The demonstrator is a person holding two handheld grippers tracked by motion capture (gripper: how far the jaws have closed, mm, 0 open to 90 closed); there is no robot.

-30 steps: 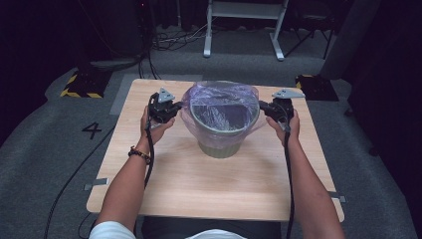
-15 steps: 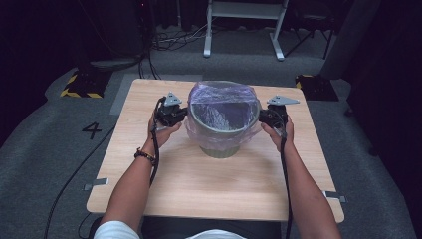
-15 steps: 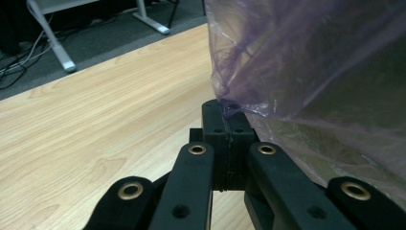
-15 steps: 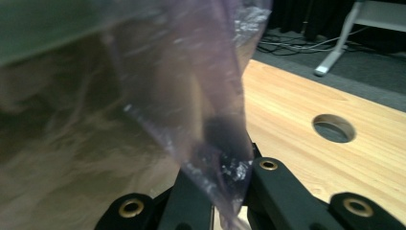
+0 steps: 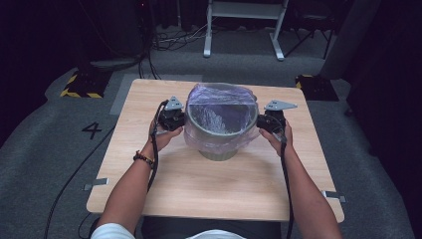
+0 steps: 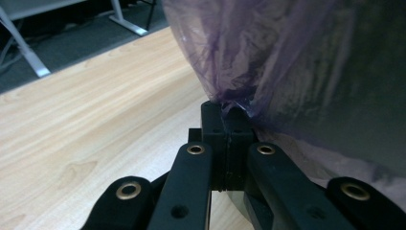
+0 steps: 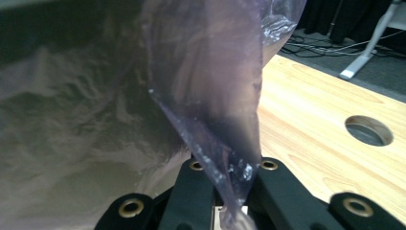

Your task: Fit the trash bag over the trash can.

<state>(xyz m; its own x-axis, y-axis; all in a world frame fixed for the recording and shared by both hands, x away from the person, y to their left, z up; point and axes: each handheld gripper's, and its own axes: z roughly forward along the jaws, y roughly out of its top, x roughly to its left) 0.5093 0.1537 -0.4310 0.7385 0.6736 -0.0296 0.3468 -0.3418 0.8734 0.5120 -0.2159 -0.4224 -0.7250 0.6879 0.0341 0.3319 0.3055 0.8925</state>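
Bag point(image 5: 214, 142) pinched by left gripper point(image 5: 180, 121); right gripper point(image 5: 261, 123) opposite.

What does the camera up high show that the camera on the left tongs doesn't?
High view alone: the whole bin, both hands, the right tongs at the bin's other side, and the floor number 4. Left gripper view alone: the left tongs close up, jaws pinched shut on a gathered fold of the purple bag. Both share the bag over the bin and the wooden table.

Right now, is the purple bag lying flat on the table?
No, the purple bag is draped inside and over the rim of the grey bin, which stands on the table.
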